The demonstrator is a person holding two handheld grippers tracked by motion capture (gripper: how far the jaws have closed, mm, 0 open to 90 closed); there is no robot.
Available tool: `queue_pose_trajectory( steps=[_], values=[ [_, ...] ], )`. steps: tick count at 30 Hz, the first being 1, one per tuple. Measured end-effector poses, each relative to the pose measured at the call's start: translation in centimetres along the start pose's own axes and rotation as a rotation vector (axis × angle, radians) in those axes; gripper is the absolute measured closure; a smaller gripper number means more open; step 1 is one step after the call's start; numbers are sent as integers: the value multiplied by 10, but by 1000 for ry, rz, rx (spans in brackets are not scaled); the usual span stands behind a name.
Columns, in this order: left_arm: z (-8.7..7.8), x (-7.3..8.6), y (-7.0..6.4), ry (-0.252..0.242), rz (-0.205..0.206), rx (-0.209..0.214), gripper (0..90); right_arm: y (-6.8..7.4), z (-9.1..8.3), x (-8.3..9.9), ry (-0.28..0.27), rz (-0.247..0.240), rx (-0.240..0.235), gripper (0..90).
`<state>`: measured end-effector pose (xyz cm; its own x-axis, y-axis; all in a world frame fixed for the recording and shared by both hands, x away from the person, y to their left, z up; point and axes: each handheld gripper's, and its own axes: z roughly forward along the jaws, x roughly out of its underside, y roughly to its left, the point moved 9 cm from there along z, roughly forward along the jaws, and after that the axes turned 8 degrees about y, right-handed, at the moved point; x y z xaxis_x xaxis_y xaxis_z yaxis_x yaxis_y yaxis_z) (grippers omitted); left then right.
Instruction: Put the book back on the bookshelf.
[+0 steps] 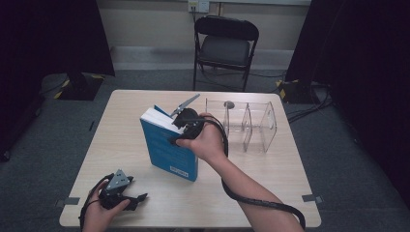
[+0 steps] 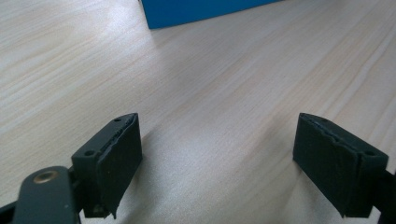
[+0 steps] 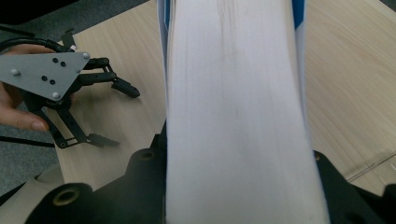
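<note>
place: lab or studio | signs: black curtains (image 1: 53, 34), taped floor cables (image 1: 309, 104), lone folding chair (image 1: 226, 46), bare table (image 1: 121, 125)

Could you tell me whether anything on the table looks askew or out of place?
Only the book: it stands on end, tilted, clamped by the right gripper, not in the clear rack. The left gripper is open near the table edge.

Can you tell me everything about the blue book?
The thick blue-covered paperback book stands upright and closed on the pale wooden table, near its middle. Its white page block faces up, and small white print sits low on the cover. The right tool clamps it near the top, jaws on either cover. A clear plastic divided rack stands apart to its right; the left tool rests open nearby, not touching it.
</note>
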<state>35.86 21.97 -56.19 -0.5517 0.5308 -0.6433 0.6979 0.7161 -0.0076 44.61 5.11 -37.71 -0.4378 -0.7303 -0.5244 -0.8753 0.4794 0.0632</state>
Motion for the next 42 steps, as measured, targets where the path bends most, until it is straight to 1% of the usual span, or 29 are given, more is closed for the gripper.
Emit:
queue_pose_trajectory(
  steps=[1, 6, 7, 10, 11, 12, 16, 17, 18, 19, 24, 28, 31, 34, 39, 40, 42],
  values=[
    [0, 0, -1, -4, -7, 1, 152, 0, -1, 0, 2, -3, 2, 619],
    [0, 0, -1, -3, -6, 1, 150, 0, -7, 4, 21, -3, 3, 619],
    [0, 0, -1, -3, -6, 1, 150, 0, -8, 6, 28, -14, 1, 619],
    [0, 0, -1, -3, -7, 1, 150, 0, -14, 10, 34, -7, -2, 619],
    [0, 0, -1, -3, -7, 1, 150, -1, -15, 11, 28, -14, -4, 619],
    [0, 0, -1, -3, -7, 1, 150, -1, -18, 12, 27, -4, -5, 619],
    [0, 0, -1, -3, -7, 1, 150, -3, -28, 15, 7, -3, -6, 619],
    [0, 0, -1, -3, -6, 1, 150, -3, -31, 17, 9, 0, -7, 619],
    [0, 0, -1, -2, -5, 1, 149, -3, -36, 19, 7, -10, -7, 619],
    [0, 0, -1, -1, -5, 2, 148, -3, -37, 20, 13, -4, -9, 619],
    [0, 0, -1, -2, -4, 2, 148, -3, -45, 27, 18, -9, -4, 619],
    [0, 0, -1, -2, -4, 2, 148, -6, -56, 32, 0, -4, -7, 619],
    [0, 0, -1, -2, -4, 2, 148, -6, -60, 34, 3, -3, -5, 619],
    [0, 0, -1, -2, -4, 2, 148, -8, -67, 41, 13, -4, 7, 619],
    [0, 0, -1, -2, -4, 2, 148, -8, -73, 47, 9, 1, 8, 619],
    [0, 0, -1, -2, -4, 2, 148, -8, -74, 48, 2, -11, 9, 619],
    [0, 0, -1, -2, -4, 2, 148, -7, -77, 51, 8, 1, 5, 619]
  ],
)
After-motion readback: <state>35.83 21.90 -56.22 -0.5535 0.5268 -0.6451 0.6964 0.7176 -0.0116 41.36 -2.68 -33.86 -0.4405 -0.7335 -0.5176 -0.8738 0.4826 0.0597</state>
